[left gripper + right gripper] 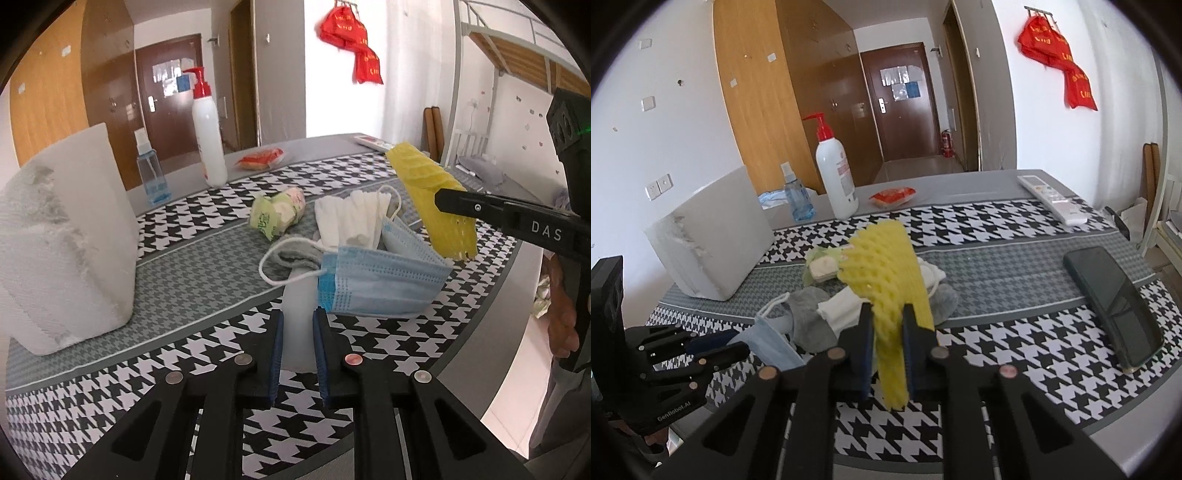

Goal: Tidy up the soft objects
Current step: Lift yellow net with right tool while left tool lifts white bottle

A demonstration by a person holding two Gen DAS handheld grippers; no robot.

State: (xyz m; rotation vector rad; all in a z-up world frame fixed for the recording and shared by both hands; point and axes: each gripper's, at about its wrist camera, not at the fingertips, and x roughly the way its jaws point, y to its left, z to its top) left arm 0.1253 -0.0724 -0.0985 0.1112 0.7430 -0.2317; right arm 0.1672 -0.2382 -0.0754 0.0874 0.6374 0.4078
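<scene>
Soft stuff's piled mid-surface (1015,254): one blue face mask (380,280), one grey sock (809,321), one white cloth (354,218), one green wrapped pack (277,214). Right tongs (888,332) are clamped on one yellow foam net (886,280), lifted above the pile. Left tongs (297,332) are pinched onto the mask's edge. Two bottles stand behind.
</scene>
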